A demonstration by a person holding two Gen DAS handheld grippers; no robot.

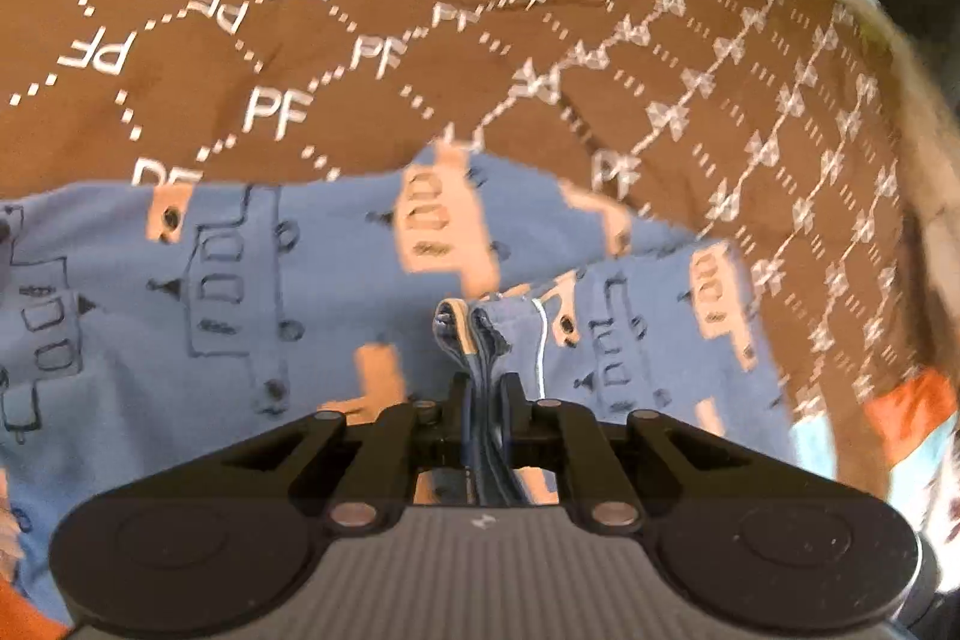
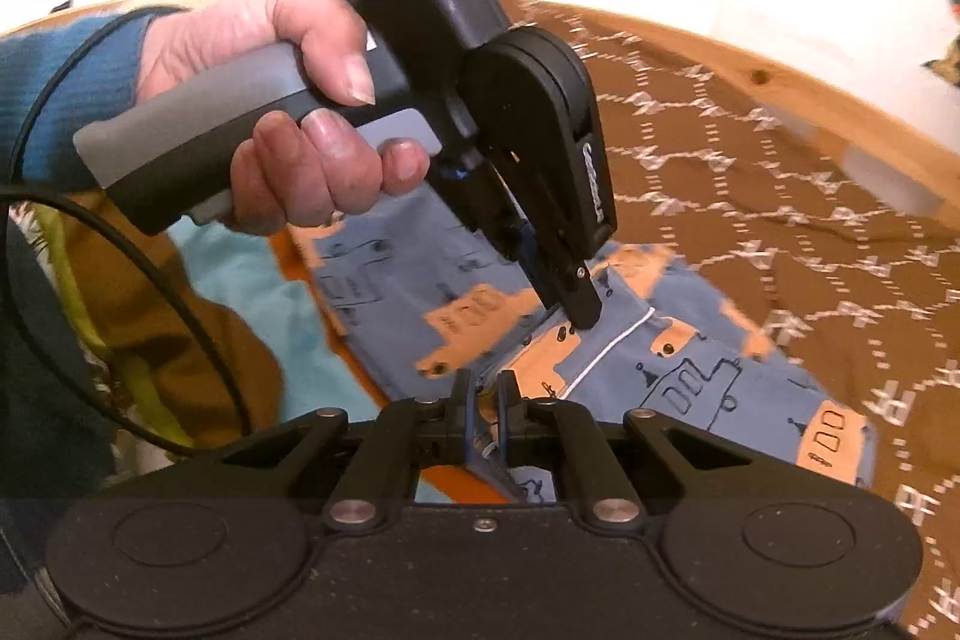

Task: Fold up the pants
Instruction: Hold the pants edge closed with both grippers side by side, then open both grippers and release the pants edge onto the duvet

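Blue pants point(image 1: 240, 280) printed with orange and outlined trucks lie on a brown patterned bedsheet point(image 1: 360, 10). My left gripper point(image 1: 486, 388) is shut on a bunched, layered edge of the pants that sticks up between its fingers, beside a thin white cord point(image 1: 542, 346). In the right wrist view the pants point(image 2: 690, 382) stretch to the right. A hand point(image 2: 300, 58) holds the left gripper point(image 2: 579, 313), which points down and pinches the fabric. Just in front of it, my right gripper point(image 2: 485, 388) is shut on a blue fold of the same pants.
The bedsheet point(image 2: 780, 220) spreads to the right, bordered by a wooden bed frame point(image 2: 780, 82). An orange and light blue cloth point(image 2: 252, 268) lies left of the pants. A black cable point(image 2: 180, 316) loops beside a blue sleeve point(image 2: 72, 82).
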